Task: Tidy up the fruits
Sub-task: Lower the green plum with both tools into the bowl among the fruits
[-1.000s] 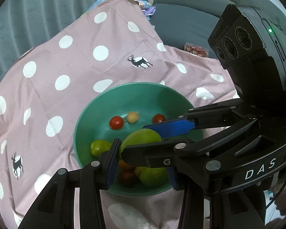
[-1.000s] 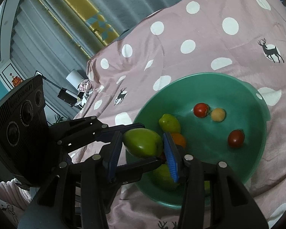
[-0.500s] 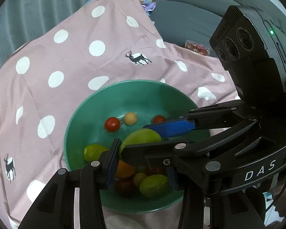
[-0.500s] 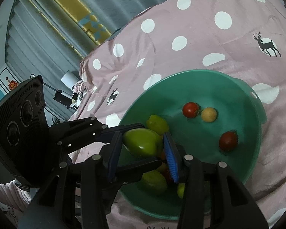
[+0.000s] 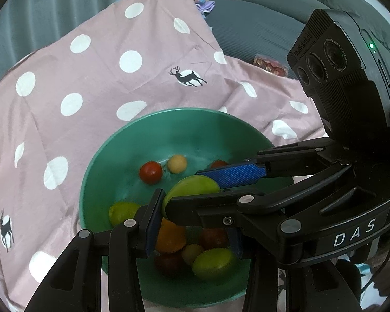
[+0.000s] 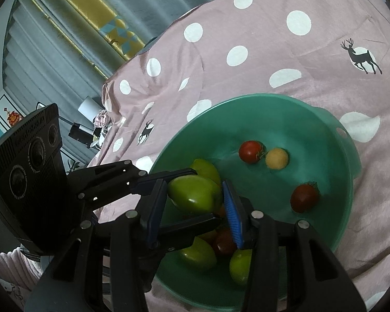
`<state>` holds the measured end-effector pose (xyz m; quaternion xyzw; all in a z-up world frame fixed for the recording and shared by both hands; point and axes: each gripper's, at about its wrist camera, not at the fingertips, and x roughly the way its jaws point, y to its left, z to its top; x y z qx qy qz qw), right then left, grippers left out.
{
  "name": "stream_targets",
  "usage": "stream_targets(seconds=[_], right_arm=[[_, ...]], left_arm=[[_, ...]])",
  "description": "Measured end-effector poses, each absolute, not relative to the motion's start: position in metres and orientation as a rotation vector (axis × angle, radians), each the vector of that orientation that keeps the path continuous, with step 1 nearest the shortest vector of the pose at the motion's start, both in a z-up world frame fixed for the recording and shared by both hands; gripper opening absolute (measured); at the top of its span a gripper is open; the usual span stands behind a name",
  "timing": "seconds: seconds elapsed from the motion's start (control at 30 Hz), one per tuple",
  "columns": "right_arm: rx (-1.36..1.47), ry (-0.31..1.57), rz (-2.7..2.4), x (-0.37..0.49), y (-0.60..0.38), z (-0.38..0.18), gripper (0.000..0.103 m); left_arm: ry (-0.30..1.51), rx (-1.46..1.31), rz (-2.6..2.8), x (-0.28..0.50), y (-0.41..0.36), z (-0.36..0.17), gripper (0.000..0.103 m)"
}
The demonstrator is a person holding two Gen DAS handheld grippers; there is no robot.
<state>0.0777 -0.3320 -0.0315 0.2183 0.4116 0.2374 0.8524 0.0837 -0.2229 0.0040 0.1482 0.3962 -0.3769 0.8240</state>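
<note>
Both grippers are closed on one large green fruit (image 6: 195, 195) and hold it together above the near-left part of a teal bowl (image 6: 332, 135), clear of the fruits below. The fruit is oval, smooth and glossy, yellow-green, with a bright highlight on its skin. The right gripper (image 6: 195, 212) has its two blue pads against the fruit's left and right sides, jaws part-way closed. The left gripper (image 5: 195, 218) reaches in from the left side; one finger lies over the top of the fruit and the other passes under it, jaws likewise part-way closed. The bowl rests on a pink cloth (image 6: 273, 59) with white dots and dark deer prints, spread over a soft surface. In the far half of the bowl lie a red tomato (image 6: 251, 151) touching a pale yellow round fruit (image 6: 277, 158), and, apart toward the right wall, a darker red tomato (image 6: 304, 197). Under the held fruit sit more green fruits (image 6: 199, 256), an orange one (image 5: 170, 236) and further red ones, packed close in the near half. A second green fruit (image 6: 206, 169) lies just behind the held one.
</note>
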Motion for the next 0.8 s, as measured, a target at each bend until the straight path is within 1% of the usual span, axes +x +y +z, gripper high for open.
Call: stream_targets(seconds=[0.63,0.8], right_arm=[[0.472,0.887,0.48,0.086,-0.338,-0.025,0.044],[0.484,0.931,0.472,0.095,-0.34,-0.028,0.044]], left_arm=[[0.87,0.305,-0.819,0.098,-0.231,0.01,0.044],[0.915,0.288,-0.831,0.109,-0.233,0.008,0.044]])
